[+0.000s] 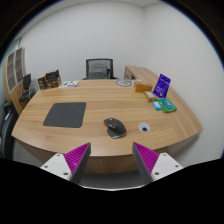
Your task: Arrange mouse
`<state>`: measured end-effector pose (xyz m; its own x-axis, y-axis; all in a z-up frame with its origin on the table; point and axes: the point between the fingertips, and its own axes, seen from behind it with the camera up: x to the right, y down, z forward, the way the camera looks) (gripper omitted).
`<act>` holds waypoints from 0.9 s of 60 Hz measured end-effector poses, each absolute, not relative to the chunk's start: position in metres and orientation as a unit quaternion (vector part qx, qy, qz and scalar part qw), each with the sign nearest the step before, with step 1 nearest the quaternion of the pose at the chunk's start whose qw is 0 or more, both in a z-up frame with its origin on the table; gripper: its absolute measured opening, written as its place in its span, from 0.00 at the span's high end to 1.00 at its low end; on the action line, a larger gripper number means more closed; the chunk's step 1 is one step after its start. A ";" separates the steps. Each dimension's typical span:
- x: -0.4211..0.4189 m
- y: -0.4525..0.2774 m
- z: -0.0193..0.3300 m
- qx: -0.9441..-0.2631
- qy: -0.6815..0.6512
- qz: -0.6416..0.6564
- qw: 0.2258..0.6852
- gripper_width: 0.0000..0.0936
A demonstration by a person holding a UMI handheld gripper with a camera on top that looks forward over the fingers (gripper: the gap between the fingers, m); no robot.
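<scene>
A dark grey mouse lies on the wooden table, to the right of a dark grey mouse mat. My gripper hovers above the table's near edge, well short of the mouse, which sits ahead of the gap between the fingers. The fingers with their magenta pads stand wide apart and hold nothing.
A small white round object lies right of the mouse. A purple box and teal items stand at the right. A black office chair sits at the far side. Shelves stand at the left wall.
</scene>
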<state>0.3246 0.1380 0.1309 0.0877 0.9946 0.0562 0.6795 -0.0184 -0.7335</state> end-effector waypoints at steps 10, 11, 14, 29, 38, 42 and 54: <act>0.283 0.155 0.097 -0.661 -0.633 0.254 0.313 0.08; 0.279 0.156 0.094 -0.661 -0.633 0.254 0.313 0.08; 0.268 0.162 0.084 -0.660 -0.634 0.254 0.313 0.08; 0.212 0.185 0.041 -0.651 -0.644 0.250 0.316 0.08; 0.184 0.193 0.019 -0.642 -0.655 0.247 0.313 0.08; 0.176 0.192 0.012 -0.643 -0.655 0.243 0.313 0.08; 0.151 0.192 -0.006 -0.643 -0.660 0.251 0.297 0.08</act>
